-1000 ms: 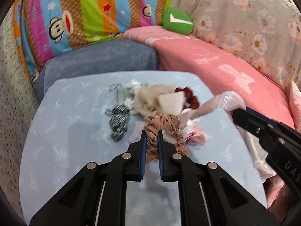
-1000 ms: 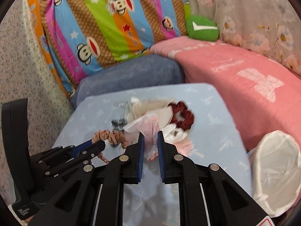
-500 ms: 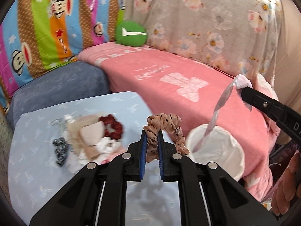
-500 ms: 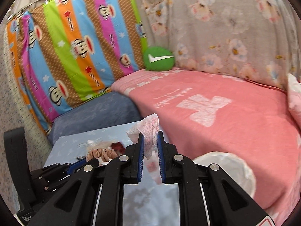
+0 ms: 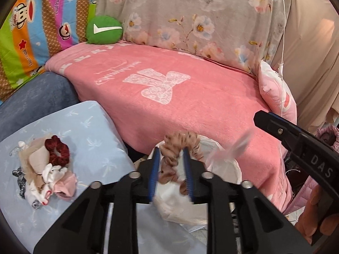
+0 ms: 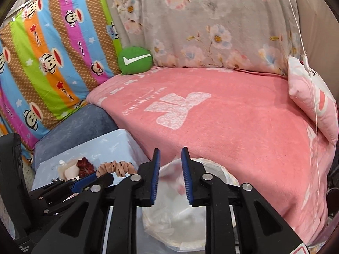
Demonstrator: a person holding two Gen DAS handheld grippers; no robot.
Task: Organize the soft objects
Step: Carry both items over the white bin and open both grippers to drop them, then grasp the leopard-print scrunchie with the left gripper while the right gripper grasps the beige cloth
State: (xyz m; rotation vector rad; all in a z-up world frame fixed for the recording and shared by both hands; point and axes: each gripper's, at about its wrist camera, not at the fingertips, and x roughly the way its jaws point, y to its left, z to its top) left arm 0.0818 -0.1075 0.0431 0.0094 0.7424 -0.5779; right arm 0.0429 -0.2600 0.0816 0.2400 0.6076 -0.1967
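Both grippers hung past the table's [image 5: 89, 127] right edge, over the white-lined bin [image 6: 214, 165]. The left gripper [image 5: 171, 158] stood open, the spotted scrunchie [image 5: 180, 144] loose between its fingers. The right gripper [image 6: 169, 160] was open, a blurred pink cloth [image 6: 174, 177] below; only the left view showed the remaining pile [image 5: 46, 169].

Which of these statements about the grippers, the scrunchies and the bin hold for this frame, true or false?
1. Both grippers are open. True: left gripper, right gripper.
2. The spotted tan scrunchie lies on the pink blanket. False: it is between the left gripper's fingers, over the white-lined bin.
3. A dark red scrunchie sits in the pile on the blue-covered table. True.
4. The green cushion is inside the bin. False: it sits at the blanket's far corner.
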